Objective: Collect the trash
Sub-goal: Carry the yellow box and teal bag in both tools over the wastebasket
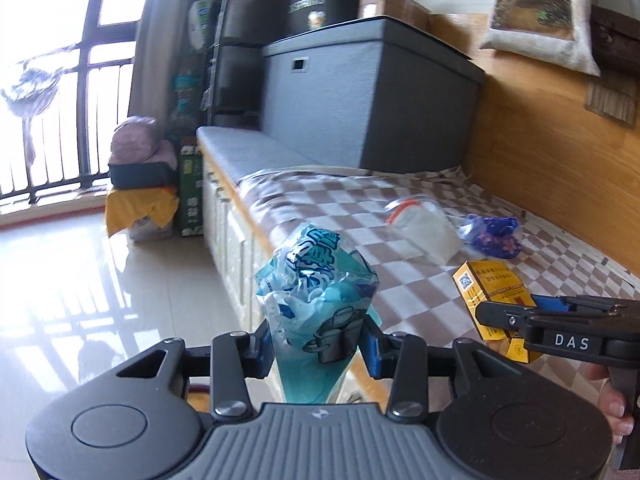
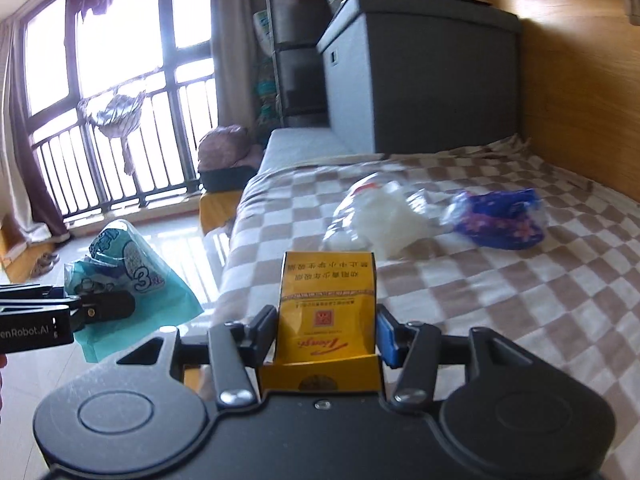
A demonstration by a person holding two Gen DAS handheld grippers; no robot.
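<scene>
My left gripper [image 1: 316,340] is shut on a crumpled teal plastic wrapper [image 1: 316,276] and holds it in the air beside the bed's edge; the wrapper also shows in the right wrist view [image 2: 132,276]. My right gripper [image 2: 326,332] is shut on a yellow cigarette box [image 2: 328,300], held above the checkered blanket [image 2: 480,300]; the box also shows in the left wrist view [image 1: 494,284]. On the blanket lie a clear bag with white contents [image 2: 380,216] and a blue-purple wrapper [image 2: 500,216].
A grey storage box [image 1: 360,92] stands at the far end of the bed against the wooden wall [image 1: 560,160]. Bags and boxes [image 1: 144,184] are stacked on the tiled floor near the balcony railing [image 1: 52,140].
</scene>
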